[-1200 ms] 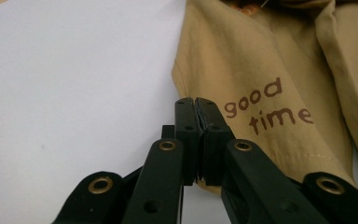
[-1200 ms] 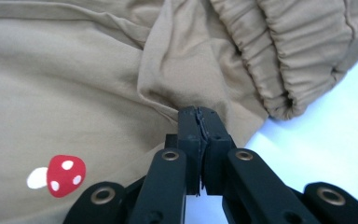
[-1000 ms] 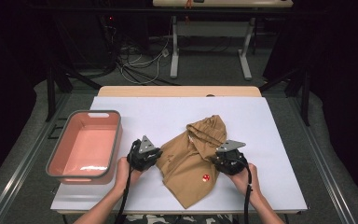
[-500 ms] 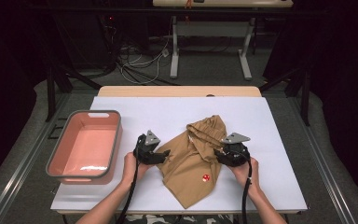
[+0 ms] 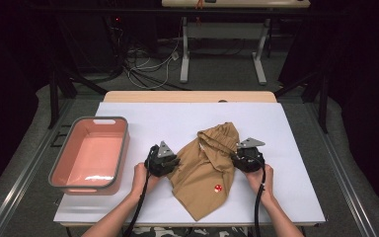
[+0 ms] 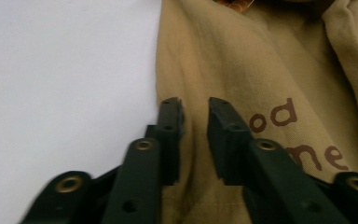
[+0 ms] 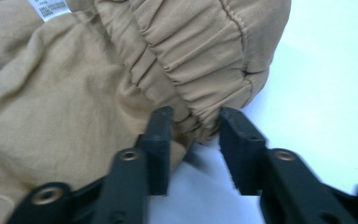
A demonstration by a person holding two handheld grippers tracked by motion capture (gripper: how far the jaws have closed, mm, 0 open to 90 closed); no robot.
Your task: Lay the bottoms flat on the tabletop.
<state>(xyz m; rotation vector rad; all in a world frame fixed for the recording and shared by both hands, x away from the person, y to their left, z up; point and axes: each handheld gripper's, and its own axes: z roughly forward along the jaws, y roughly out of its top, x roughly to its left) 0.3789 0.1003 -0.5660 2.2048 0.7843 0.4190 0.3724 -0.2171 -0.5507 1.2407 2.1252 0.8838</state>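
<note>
A tan garment [image 5: 206,170] with an elastic waistband lies crumpled on the white table [image 5: 148,116]; a small red mark [image 5: 217,187] shows near its lower end. My left gripper [image 5: 173,164] is at the garment's left edge. Its jaws have just been closing and now pinch the fabric [image 6: 270,60] beside brown printed letters [image 6: 279,114], left gripper [image 6: 195,109]. My right gripper [image 5: 234,157] is at the right edge. Its jaws have also just been closing, with a fold of the gathered waistband [image 7: 200,60] caught between them, right gripper [image 7: 196,119].
A pink tray [image 5: 123,148] with a grey rim stands at the table's left side. A white care label [image 7: 51,7] shows inside the garment. Beyond the table's far edge are cables and the legs of another table [image 5: 185,54].
Both hands have edged slightly forward, the left gripper closer in on the garment's edge. The garment's top has bunched a little between the two grippers.
</note>
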